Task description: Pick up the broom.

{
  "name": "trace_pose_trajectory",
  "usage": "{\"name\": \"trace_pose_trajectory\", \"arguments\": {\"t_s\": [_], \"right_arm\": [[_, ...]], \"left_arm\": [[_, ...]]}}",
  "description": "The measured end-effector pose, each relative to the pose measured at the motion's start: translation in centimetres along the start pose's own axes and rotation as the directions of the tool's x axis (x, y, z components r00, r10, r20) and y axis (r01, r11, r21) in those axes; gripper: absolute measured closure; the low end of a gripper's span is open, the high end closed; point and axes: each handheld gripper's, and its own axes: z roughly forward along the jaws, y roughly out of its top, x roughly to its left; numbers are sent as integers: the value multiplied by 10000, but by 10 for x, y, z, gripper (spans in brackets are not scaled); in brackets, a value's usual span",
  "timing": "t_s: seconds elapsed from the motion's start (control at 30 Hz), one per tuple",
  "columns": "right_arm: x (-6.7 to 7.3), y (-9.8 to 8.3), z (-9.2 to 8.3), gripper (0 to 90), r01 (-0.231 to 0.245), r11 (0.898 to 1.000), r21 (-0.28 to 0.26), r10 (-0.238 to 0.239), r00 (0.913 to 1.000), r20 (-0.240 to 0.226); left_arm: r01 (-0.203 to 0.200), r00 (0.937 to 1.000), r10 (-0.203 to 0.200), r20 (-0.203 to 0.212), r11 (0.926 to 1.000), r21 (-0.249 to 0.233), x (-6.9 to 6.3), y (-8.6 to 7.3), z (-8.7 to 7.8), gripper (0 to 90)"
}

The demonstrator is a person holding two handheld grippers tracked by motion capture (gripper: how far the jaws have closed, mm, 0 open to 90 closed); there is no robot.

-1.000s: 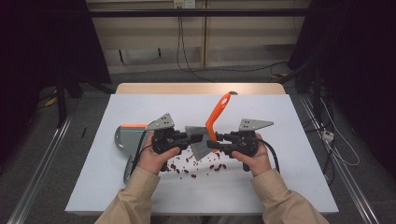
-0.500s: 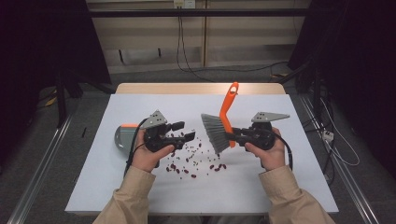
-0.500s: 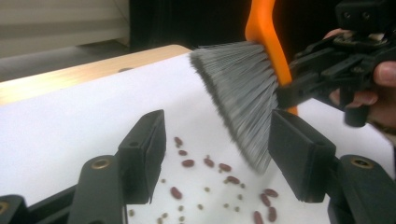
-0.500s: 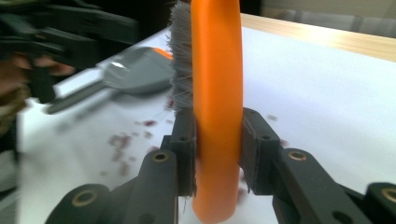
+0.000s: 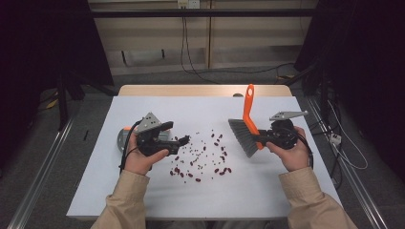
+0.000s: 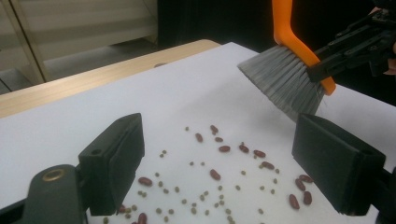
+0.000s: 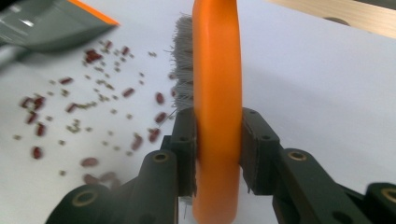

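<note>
In the high view the two hands, which a second before had been close together over the middle of the table, stood well apart: the left gripper [image 5: 184,140] had drawn back toward the grey dustpan [image 5: 123,138] with its orange edge, and the right gripper [image 5: 260,140] had carried the brush [image 5: 246,125] off to the right side of the white table [image 5: 296,191]. The brush, earlier between both hands, was now clamped by the right gripper alone, its orange plastic handle rising away from the jaws and its fan of grey bristles hanging on the near left of them, above the table. The scattered beans [image 5: 203,157], small dark red ovals, lay between the two grippers, closest to the left one's tips. The left gripper's jaws had just been opening and held nothing. In the left gripper view its two blocky black pads [image 6: 114,161] stood wide apart with bare table and beans [image 6: 219,175] between and beyond them, the red kidney-shaped ones mixed with tiny greenish round grains; farther ahead and to the right hung the brush [image 6: 287,81], stiff grey bristles splayed in a wedge under a smooth orange back, with the right gripper [image 6: 322,70] pinching it. In the right gripper view the matt black jaws were pressed flat on either side of the glossy, rounded orange brush [image 7: 217,112], bristles showing behind it; to the left of the jaws the beans [image 7: 88,107] lay blurred, and at the far left corner sat the dustpan [image 7: 51,28], grey with an orange lip.
</note>
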Motion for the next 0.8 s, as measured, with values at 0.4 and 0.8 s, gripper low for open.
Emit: {"name": "trace_pose_trajectory", "arguments": {"t_s": [0.4,0.8], "right_arm": [[1,-2,34,699,260,9929,1164,-349,9966,750],[5,-5,43,632,-46,10000,32,45,9992,394]], "left_arm": [[215,9986,-210,-494,9997,112,16,-13,-14,161],[263,9976,-251,-649,9995,189,20,-20,-17,160]]}}
